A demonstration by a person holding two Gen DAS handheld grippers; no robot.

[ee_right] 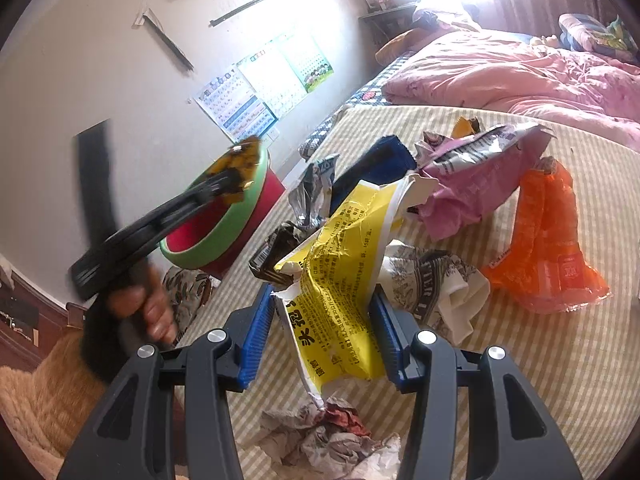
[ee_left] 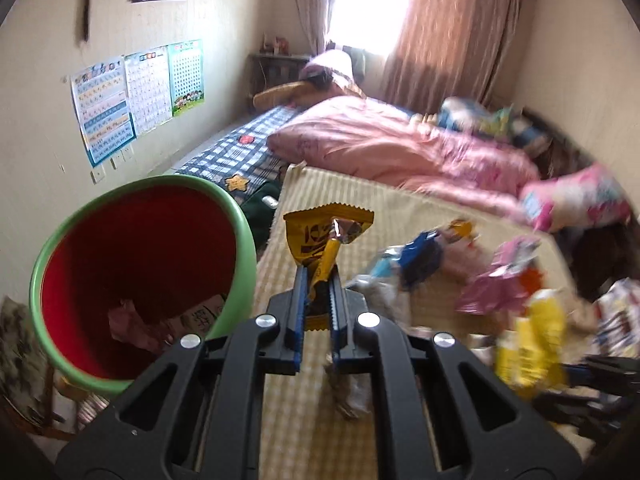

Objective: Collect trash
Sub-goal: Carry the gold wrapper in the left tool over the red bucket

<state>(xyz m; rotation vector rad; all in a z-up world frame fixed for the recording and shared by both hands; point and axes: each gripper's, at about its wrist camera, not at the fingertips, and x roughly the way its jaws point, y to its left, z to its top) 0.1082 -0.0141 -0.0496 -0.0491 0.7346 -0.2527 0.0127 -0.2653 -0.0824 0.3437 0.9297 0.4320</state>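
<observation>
My left gripper [ee_left: 318, 276] is shut on a yellow-and-brown snack wrapper [ee_left: 320, 236], held above the bed edge just right of the green-rimmed red trash bin [ee_left: 140, 280]. The bin holds some crumpled trash. In the right wrist view the left gripper [ee_right: 224, 180] with its wrapper [ee_right: 236, 168] hangs over the bin [ee_right: 224, 220]. My right gripper [ee_right: 324, 300] has its jaws around a yellow-and-white wrapper [ee_right: 340, 280] and holds it above the striped sheet [ee_right: 520, 360].
Loose trash lies on the sheet: a pink wrapper [ee_right: 472, 184], an orange bag [ee_right: 548, 240], a blue packet [ee_right: 376, 168], crumpled paper [ee_right: 328, 440]. A pink quilt [ee_left: 400, 148] covers the far bed. A wall with posters [ee_left: 132, 96] stands left.
</observation>
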